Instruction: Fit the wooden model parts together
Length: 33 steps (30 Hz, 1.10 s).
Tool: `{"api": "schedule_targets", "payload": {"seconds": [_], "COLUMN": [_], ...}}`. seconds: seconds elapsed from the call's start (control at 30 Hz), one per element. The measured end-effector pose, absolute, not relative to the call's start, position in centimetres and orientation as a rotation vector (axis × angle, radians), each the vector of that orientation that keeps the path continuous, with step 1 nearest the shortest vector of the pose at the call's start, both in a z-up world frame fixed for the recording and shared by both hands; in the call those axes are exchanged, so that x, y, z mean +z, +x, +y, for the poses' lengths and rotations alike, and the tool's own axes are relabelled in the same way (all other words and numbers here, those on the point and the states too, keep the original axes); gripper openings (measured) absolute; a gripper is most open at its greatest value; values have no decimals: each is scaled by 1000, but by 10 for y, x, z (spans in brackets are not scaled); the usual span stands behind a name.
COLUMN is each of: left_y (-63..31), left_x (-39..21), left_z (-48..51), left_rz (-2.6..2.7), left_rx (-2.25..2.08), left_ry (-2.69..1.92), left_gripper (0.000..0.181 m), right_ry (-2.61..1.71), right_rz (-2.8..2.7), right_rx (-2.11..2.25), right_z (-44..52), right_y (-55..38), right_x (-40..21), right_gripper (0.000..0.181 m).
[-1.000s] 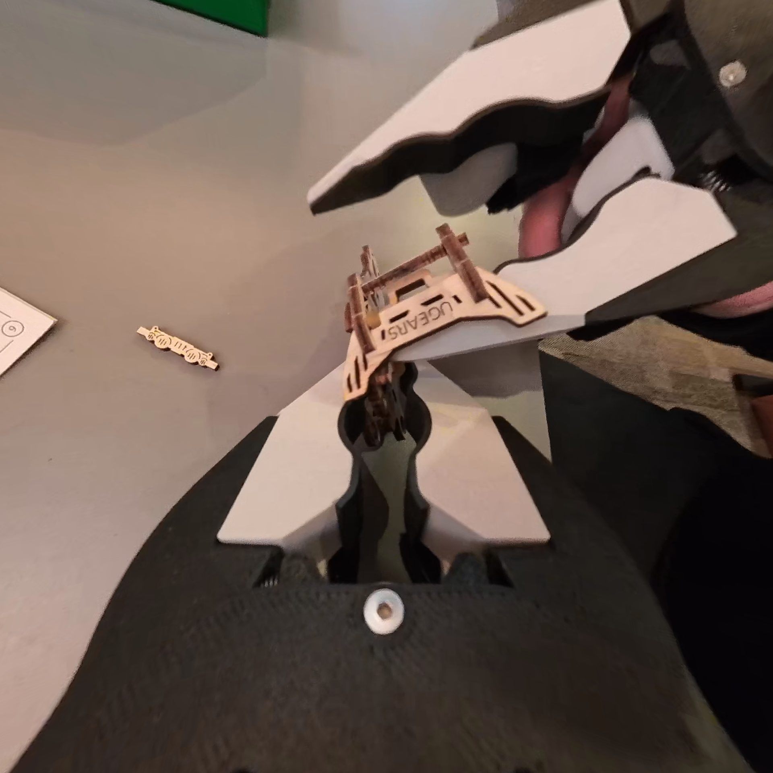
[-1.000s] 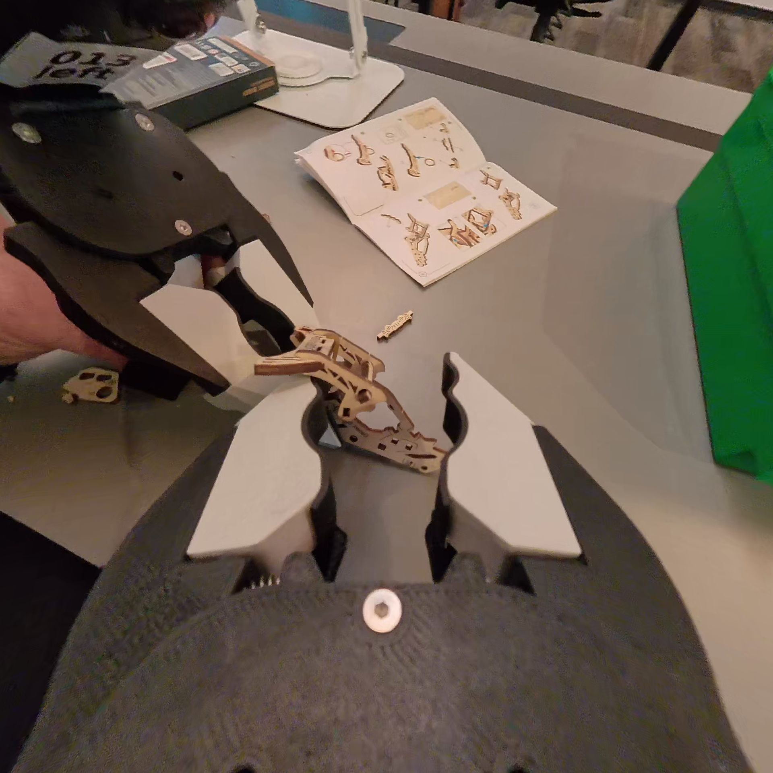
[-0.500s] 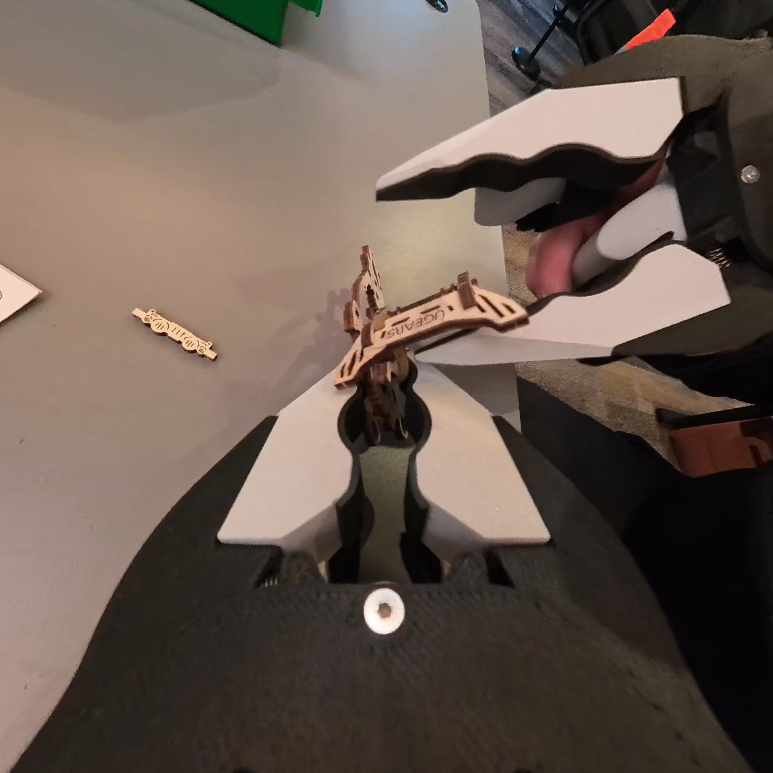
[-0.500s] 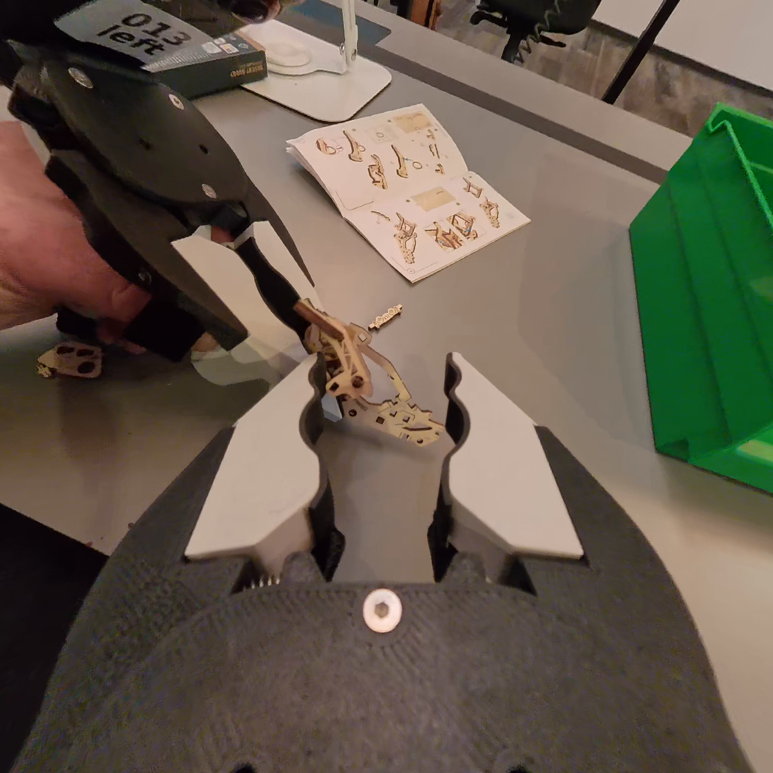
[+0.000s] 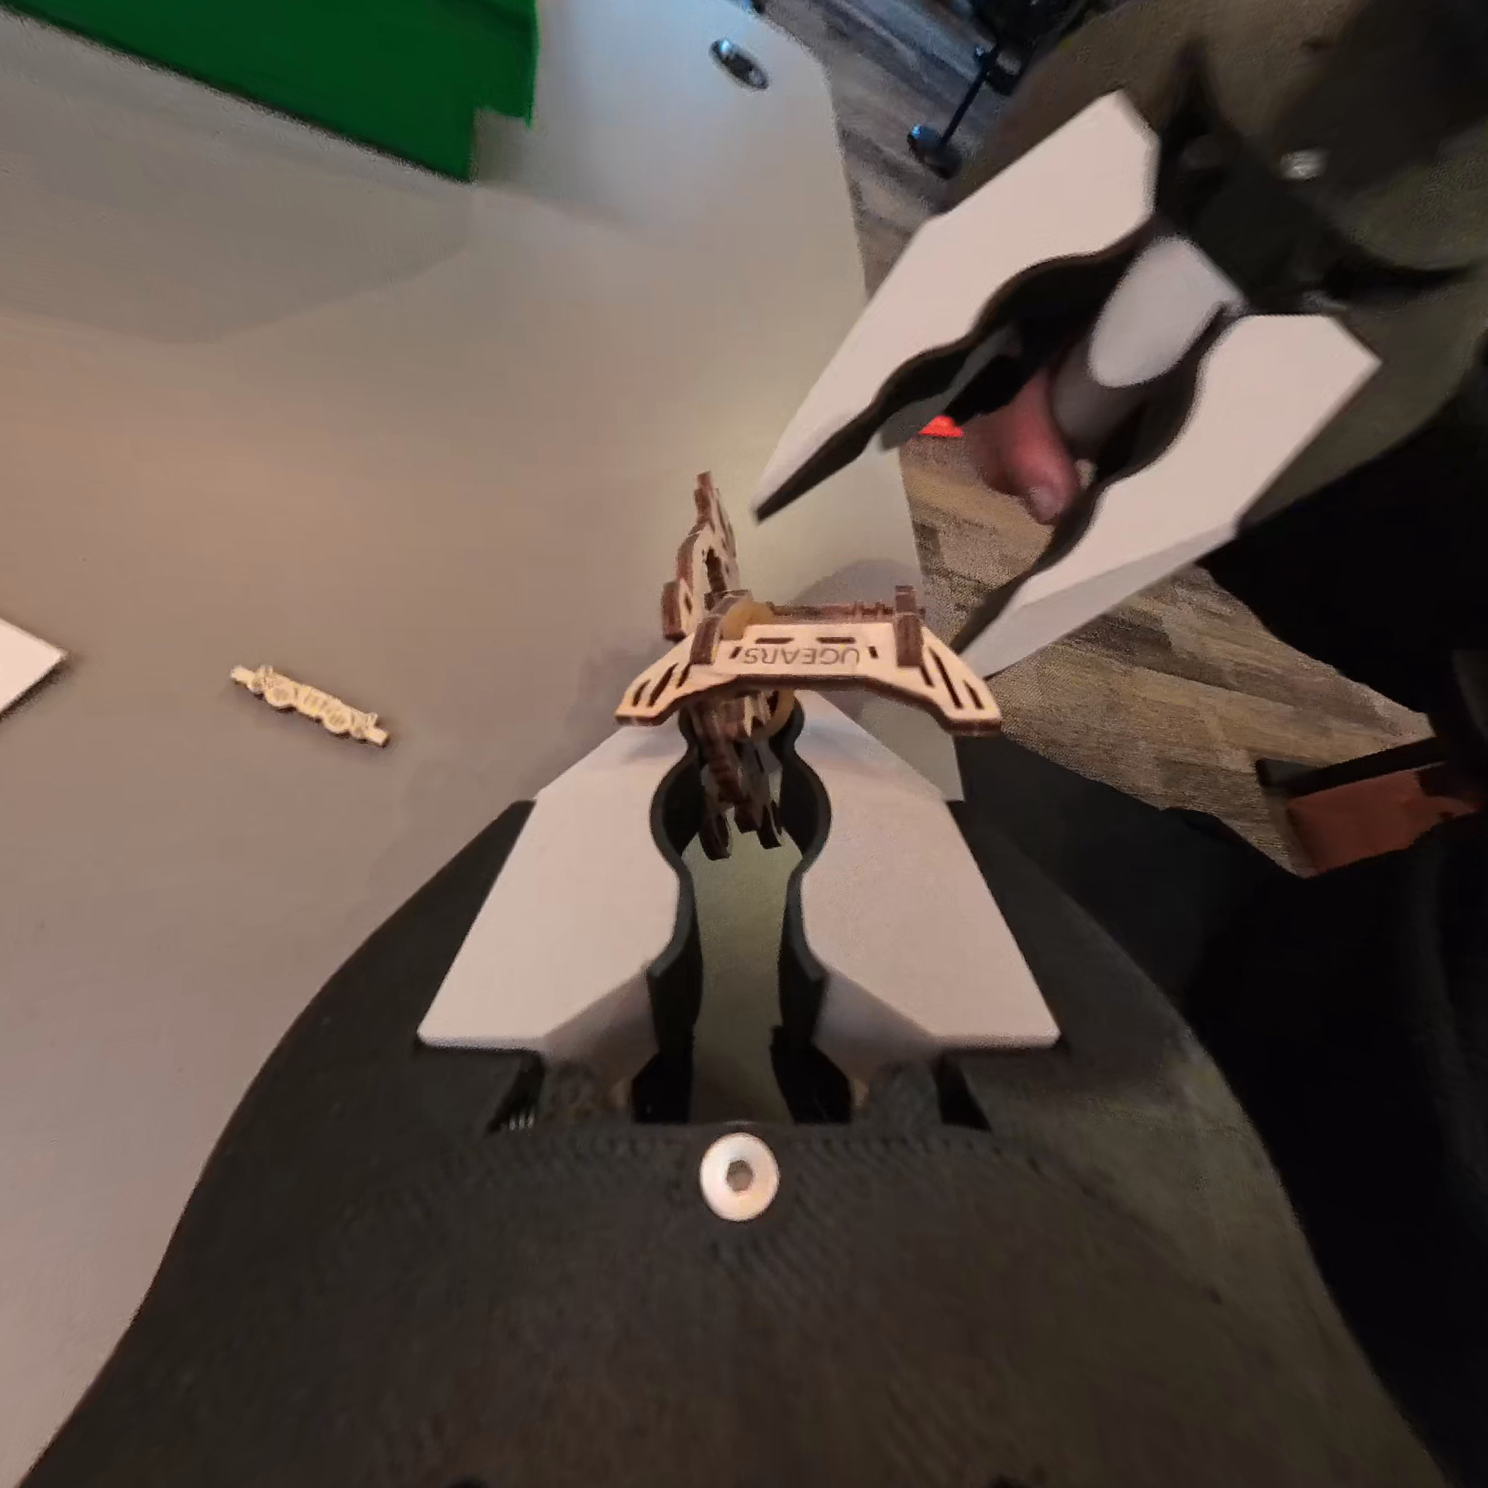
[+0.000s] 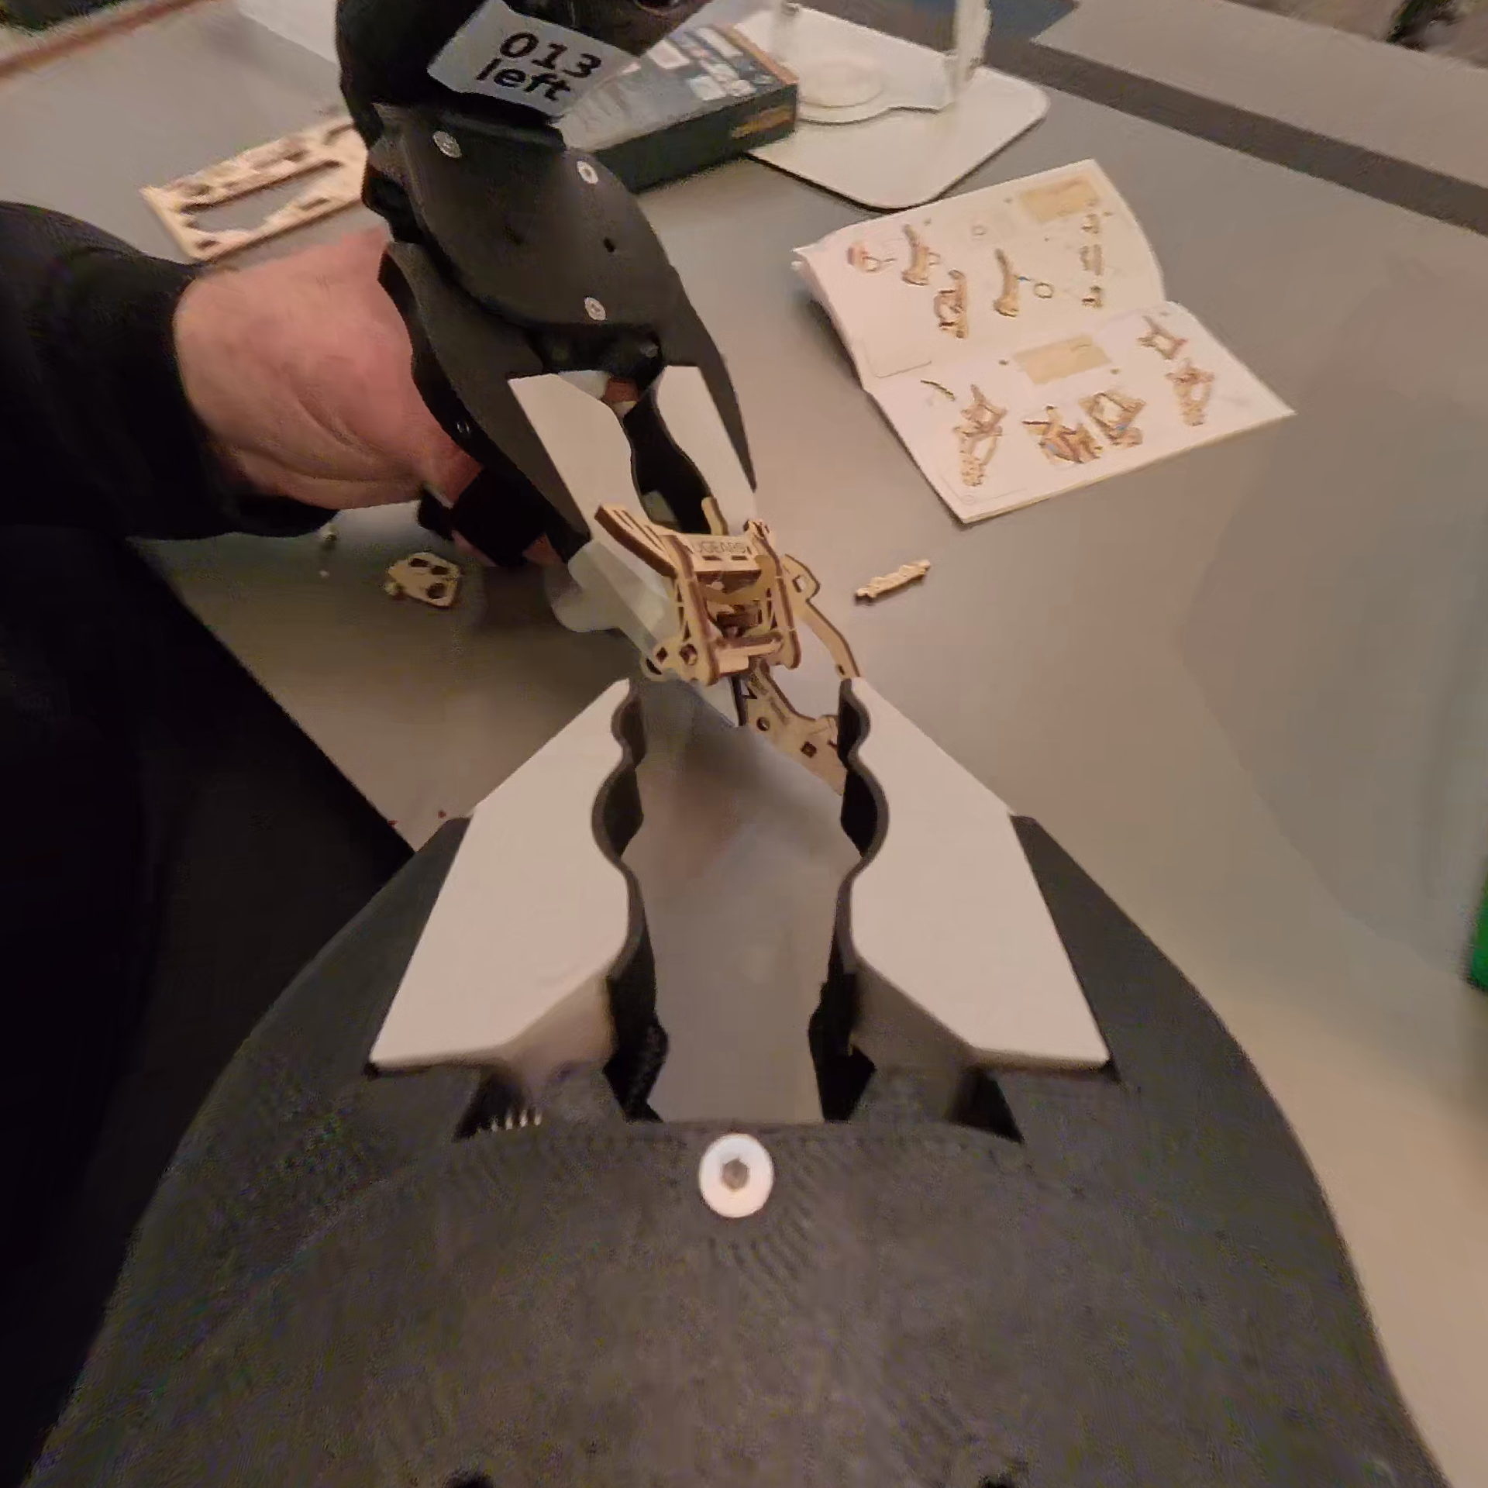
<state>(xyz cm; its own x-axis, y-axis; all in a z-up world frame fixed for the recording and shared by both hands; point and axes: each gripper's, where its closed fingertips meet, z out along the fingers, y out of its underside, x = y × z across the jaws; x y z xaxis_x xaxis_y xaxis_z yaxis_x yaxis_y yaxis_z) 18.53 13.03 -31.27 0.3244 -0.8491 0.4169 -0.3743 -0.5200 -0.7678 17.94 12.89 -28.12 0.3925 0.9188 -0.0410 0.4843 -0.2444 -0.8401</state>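
Note:
My left gripper (image 5: 737, 729) is shut on a small part-built wooden model (image 5: 805, 676) and holds it above the grey table (image 5: 362, 483). The model's flat engraved plate lies level across the fingertips, and a thin arm sticks up behind it. My right gripper (image 6: 737, 700) is open and empty. The model (image 6: 725, 596) hangs just beyond its tips, with the model's lower arm close to the right finger (image 6: 926, 845). In the left wrist view the right gripper (image 5: 865, 580) comes in from the upper right, its lower tip beside the plate's right end. A loose wooden strip (image 6: 892, 580) lies on the table.
An open instruction booklet (image 6: 1047, 338) lies at the back right. A small flat wooden piece (image 6: 423, 578) lies near the hand holding the left gripper. A wooden parts sheet (image 6: 258, 193), a dark box (image 6: 692, 105) and a white stand base (image 6: 910, 121) are at the back. A green bin (image 5: 322, 72) stands beyond. The grippers are tip to tip, or close to it.
The left gripper has turned the model so that its plate lies level. The right gripper has lifted off the plate's right end and tilted steeper, still open.

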Motion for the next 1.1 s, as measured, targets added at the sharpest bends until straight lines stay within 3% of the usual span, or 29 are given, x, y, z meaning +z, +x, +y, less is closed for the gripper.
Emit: {"api": "schedule_targets", "payload": {"seconds": [0.3, 0.73, 1.1], "left_y": [189, 190, 191], "left_x": [-297, -291, -288], "left_z": [127, 125, 128], "left_rz": [1168, 1316, 1391], "left_rx": [-1061, -900, -683], "left_ry": [-1917, -1811, -1742], "left_gripper": [10, 10, 10], "right_ry": [-1819, -1738, -1723], "right_rz": [-1258, -1412, -1402], "right_rx": [1115, 925, 1042], "right_z": [118, 114, 108], "right_y": [167, 171, 166], "right_x": [-272, -260, -251], "right_gripper": [38, 37, 37]}}
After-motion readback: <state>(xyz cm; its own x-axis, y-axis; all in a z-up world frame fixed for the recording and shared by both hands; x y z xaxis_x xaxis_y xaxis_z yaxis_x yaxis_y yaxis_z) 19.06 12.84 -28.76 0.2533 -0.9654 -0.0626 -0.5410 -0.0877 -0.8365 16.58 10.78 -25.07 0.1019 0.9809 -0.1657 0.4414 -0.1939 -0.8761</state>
